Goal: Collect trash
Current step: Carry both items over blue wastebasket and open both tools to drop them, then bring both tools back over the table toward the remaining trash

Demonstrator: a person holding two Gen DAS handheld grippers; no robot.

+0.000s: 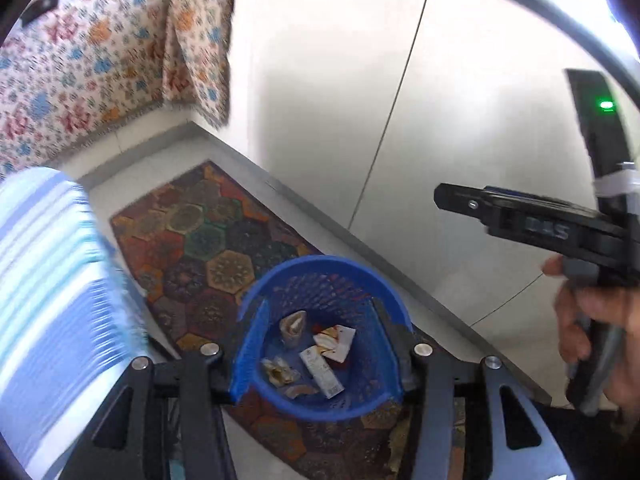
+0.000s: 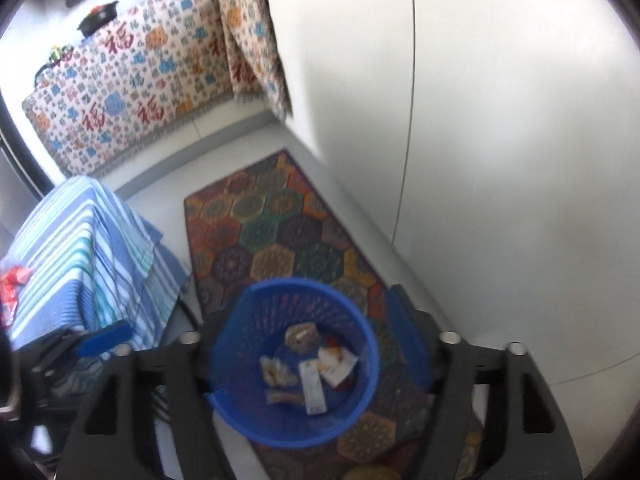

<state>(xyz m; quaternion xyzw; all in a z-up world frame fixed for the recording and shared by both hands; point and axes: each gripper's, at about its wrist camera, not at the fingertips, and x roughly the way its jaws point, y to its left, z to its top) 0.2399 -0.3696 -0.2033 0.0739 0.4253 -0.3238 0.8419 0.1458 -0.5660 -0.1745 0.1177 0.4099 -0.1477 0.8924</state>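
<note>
Jaws of the left gripper (image 1: 320, 344) stand apart with nothing between them, straddling the blue basket (image 1: 256, 344) from above; no pad presses on anything. Right gripper (image 2: 316, 332) is spread wide too, empty, hanging over the same basket. Both look like they just let go, but that's a guess from the open jaws.

Trash sits inside the basket: a white carton (image 1: 322, 372), crumpled wrappers (image 1: 280, 372), a stained paper piece (image 1: 336, 340), a brownish wad (image 1: 294, 326). So several items are already collected.

Basket stands on the patterned rug (image 1: 208, 240), beside the white wall.

Left to do, as far as visible: a red wrapper (image 2: 12, 284) lies on the striped cloth (image 2: 80, 248) at the right wrist view's left edge, well apart from the basket. Likely the next pickup. Floor around the rug shows no other litter.
</note>
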